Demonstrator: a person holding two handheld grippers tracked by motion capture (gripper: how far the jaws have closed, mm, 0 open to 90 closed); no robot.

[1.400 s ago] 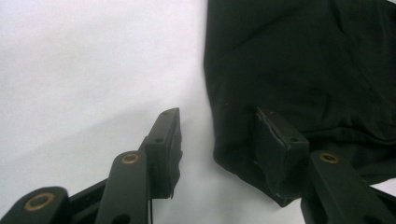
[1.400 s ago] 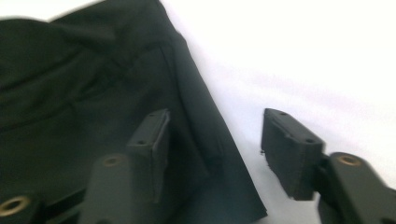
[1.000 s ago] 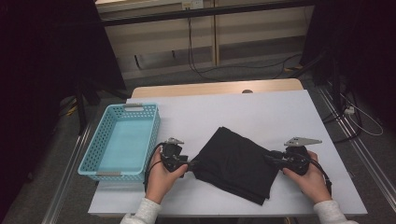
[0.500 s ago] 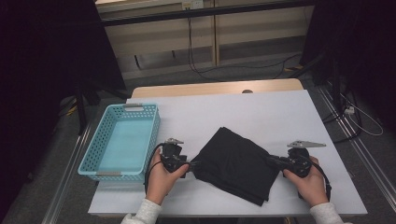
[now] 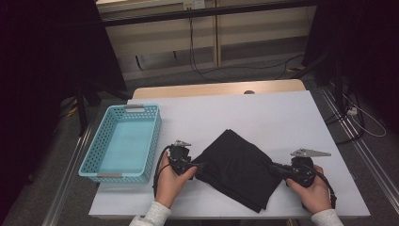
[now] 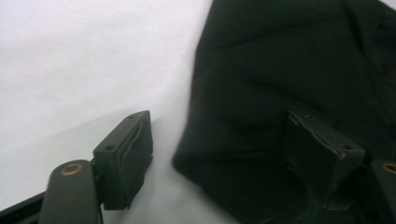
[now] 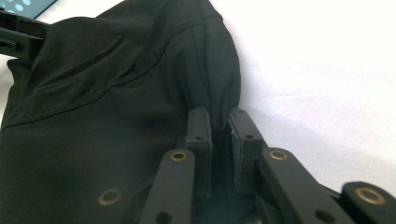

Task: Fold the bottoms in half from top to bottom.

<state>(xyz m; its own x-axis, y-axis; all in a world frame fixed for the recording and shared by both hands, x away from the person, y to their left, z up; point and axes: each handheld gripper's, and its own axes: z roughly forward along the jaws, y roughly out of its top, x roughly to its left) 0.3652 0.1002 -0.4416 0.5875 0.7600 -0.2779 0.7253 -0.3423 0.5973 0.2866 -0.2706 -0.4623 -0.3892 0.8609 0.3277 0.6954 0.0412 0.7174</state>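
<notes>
Black cloth (image 5: pixel 237 169) is lying folded on the white table (image 5: pixel 263 113), near the front edge, between the two grippers and well to the right of the blue basket (image 5: pixel 123 143).

Compared with a second ago, the two grippers are trading roles. The right gripper (image 5: pixel 277 168) has just been closing, and in its own view the jaws are now standing almost together with a ridge of cloth (image 7: pixel 140 102) pinched between the pads. So that corner is being held firmly, where a second ago the jaws were wider on it.

The left gripper (image 5: pixel 194 165) has just been opening. In its own view the jaws are standing well apart; one pad (image 6: pixel 128 156) is sitting on bare table just beside the cloth's edge, the other (image 6: pixel 317 149) is resting over the cloth (image 6: pixel 280 70), and nothing is being pressed between them. The left corner is therefore lying free.

Neither hand is shifting much across the table, and the cloth is keeping the same diamond shape in the high view.

My reading is that the person is working through a fold: the right side is being secured while the left is letting go, probably to take a fresh hold or to let the right hand carry its corner over. Putting the cloth in the basket looks some way off.
</notes>
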